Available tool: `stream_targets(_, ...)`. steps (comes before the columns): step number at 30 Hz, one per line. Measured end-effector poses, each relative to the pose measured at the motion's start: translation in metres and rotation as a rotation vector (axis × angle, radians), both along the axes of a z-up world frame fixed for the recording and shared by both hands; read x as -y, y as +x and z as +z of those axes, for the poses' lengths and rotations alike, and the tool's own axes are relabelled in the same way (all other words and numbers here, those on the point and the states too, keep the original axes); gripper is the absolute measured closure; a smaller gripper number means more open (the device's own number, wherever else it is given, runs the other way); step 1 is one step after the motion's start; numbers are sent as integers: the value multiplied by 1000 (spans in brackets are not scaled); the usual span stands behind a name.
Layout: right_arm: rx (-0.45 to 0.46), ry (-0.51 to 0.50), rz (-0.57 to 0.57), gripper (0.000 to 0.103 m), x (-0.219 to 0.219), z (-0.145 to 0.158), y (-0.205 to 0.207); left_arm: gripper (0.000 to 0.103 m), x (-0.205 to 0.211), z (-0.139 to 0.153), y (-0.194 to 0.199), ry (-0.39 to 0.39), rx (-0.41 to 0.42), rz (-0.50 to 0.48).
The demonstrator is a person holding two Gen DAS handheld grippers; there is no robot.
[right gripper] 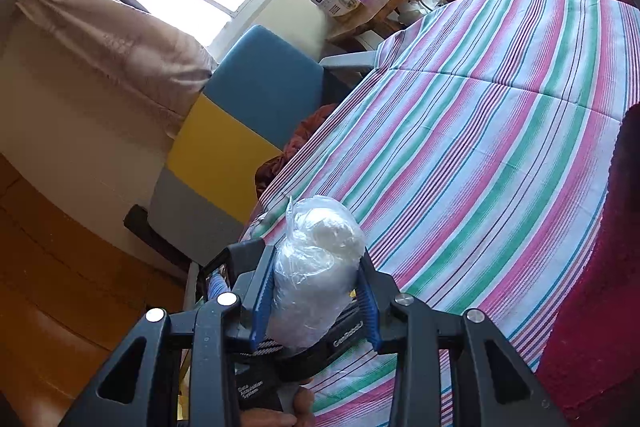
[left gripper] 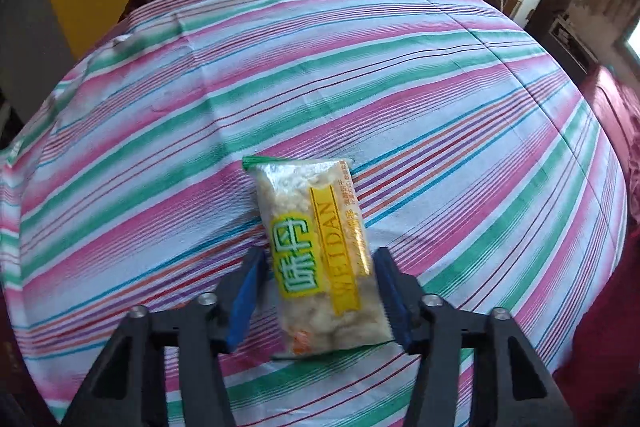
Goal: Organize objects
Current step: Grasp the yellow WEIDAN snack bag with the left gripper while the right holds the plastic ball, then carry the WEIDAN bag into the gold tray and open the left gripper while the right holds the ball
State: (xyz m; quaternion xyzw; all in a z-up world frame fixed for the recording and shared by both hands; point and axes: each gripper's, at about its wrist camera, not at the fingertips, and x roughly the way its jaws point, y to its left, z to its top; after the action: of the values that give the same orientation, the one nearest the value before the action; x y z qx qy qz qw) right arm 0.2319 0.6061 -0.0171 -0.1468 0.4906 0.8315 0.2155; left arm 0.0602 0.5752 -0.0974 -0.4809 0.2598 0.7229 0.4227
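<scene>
Left wrist view looks steeply down, close over the striped cloth (left gripper: 320, 75); right wrist view, tilted, shares the cloth (right gripper: 500, 147).

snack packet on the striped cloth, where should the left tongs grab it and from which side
Grip the snack packet across its narrow width at the near half, coming in from its near short end along its length. It lies flat and lengthwise between the open left tongs on the striped cloth, so both long edges already face the blue pads.
</scene>
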Motion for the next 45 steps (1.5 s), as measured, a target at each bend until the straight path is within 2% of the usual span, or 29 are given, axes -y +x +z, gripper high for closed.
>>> stream_targets(2,13,3,14,66,1,0,-2,62,17,1,-10,23,13,-19)
stream_targets(5,49,0,61,65,3,-1,-11,62,50,1,-21,36,-17,-28)
stream_targets(11,147,23,184,65,13,-2,-34,62,124,0,-30,82,-26,4)
stream_targets(13,195,31,238,65,19,-4,-46,62,152,5,-30,91,-20,21)
stream_targets(17,312,54,334,65,31,-9,-68,62,179,5,-30,120,5,66)
stream_targets(20,440,78,406,65,42,-17,-85,62,198,8,-26,131,16,80)
stream_targets(24,593,107,479,65,56,-30,-113,62,215,9,-22,148,14,76)
stream_targets(32,683,144,587,66,89,-52,-171,62,250,10,-21,186,2,99)
stream_targets(35,768,195,605,66,96,-70,-176,62,258,11,-24,204,12,111)
stream_targets(42,807,318,623,66,105,-69,-179,62,259,10,-14,217,-54,81)
stream_targets(45,807,326,623,66,104,-69,-177,62,257,10,-18,216,-54,85)
